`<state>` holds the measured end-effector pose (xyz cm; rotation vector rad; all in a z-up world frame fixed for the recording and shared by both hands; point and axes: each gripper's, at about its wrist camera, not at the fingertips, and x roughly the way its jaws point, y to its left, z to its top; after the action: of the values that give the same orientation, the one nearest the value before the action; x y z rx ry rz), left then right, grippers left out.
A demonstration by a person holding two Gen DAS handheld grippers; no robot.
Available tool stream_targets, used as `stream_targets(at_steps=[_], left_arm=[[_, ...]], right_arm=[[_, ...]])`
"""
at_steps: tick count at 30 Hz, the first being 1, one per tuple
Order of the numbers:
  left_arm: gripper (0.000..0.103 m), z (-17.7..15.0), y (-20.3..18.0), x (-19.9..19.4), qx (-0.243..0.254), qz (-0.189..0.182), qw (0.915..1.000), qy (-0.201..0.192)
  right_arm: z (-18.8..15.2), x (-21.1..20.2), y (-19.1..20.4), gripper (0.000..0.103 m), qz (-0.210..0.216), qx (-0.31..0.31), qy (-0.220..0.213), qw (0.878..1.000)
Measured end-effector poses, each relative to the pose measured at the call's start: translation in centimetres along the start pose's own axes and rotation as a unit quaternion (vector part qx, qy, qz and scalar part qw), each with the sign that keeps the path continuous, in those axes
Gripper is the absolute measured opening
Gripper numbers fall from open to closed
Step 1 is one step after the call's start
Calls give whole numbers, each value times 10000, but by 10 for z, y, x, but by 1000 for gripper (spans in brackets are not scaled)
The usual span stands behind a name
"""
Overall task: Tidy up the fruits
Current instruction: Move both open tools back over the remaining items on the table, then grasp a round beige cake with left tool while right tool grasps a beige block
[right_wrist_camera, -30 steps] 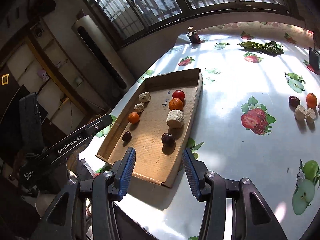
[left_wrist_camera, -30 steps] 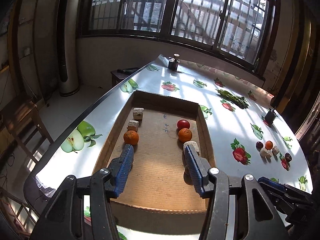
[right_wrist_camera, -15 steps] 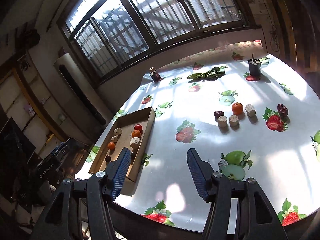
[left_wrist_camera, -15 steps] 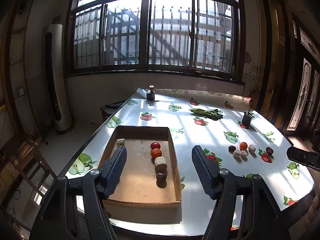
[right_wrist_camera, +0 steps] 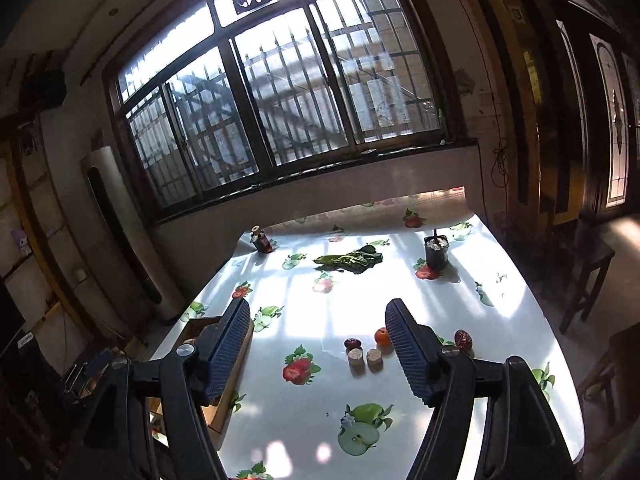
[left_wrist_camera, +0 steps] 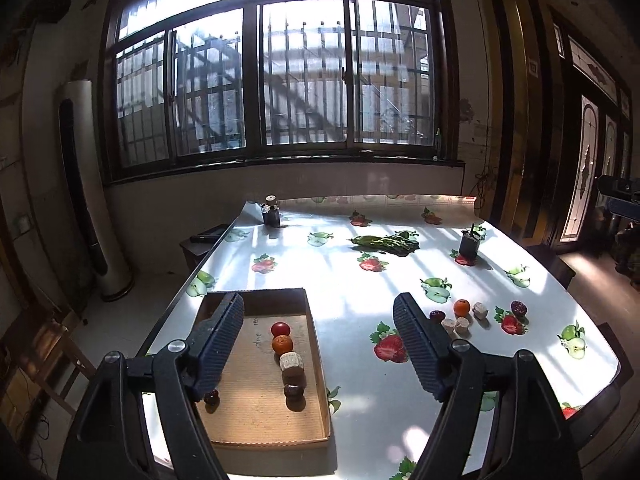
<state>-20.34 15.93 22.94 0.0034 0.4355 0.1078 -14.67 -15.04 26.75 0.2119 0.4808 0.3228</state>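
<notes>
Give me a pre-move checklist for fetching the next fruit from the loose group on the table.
1. Left gripper empty, jaws apart: ok.
2. Right gripper empty, jaws apart: ok.
3. Loose group reachable, nothing stacked on it: orange, dark date, two pale cork-like pieces: ok.
4. Cardboard tray has bare floor for more: ok.
5. Row in tray undisturbed, tomato at its far end: ok.
6. Which piece comes next: cannot tell.

Matt cardboard tray [left_wrist_camera: 316, 364] on glossy, smooth plastic tablecloth [left_wrist_camera: 352, 280]
</notes>
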Motion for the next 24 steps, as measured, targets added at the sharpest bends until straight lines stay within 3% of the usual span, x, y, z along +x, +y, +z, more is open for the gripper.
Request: stream_targets(at_steps=[3, 5, 7, 10, 13, 14, 16, 18, 20, 24], left_arm=[[79, 34, -5, 8, 247, 71, 9995, -158], [89, 48, -12, 22, 439, 13, 9988, -194], [92, 49, -22, 47, 578, -103, 9983, 24], [92, 31, -40, 87, 654, -414, 9961, 423], [92, 0, -62, 131, 550, -854, 9914, 825], [91, -10, -70, 147, 540, -953, 9888, 1018], [87, -28, -90, 178, 500, -1187, 9815, 1415], [64, -45, -111, 204, 527, -1435, 9728, 1743], [49, -57, -129, 225, 580, -1608, 9650, 1989], [46, -77, -161, 256, 647, -1826, 9557, 2215]], right_arm=[[31, 10, -9, 77, -515, -217, -49, 9984], [44, 23, -13, 83, -926, -403, -92, 9948], [46, 44, -23, 89, -1148, -463, -2, 9923], [28, 86, -47, 89, -1039, -92, 395, 9938], [-11, 139, -66, 88, -907, 106, 979, 9910], [-25, 156, -70, 83, -910, 68, 1161, 9890], [-50, 187, -78, 70, -937, 21, 1486, 9844], [-69, 211, -88, 61, -891, 119, 1724, 9809], [-84, 230, -97, 60, -863, 231, 1860, 9785], [-97, 254, -110, 60, -827, 311, 1947, 9769]])
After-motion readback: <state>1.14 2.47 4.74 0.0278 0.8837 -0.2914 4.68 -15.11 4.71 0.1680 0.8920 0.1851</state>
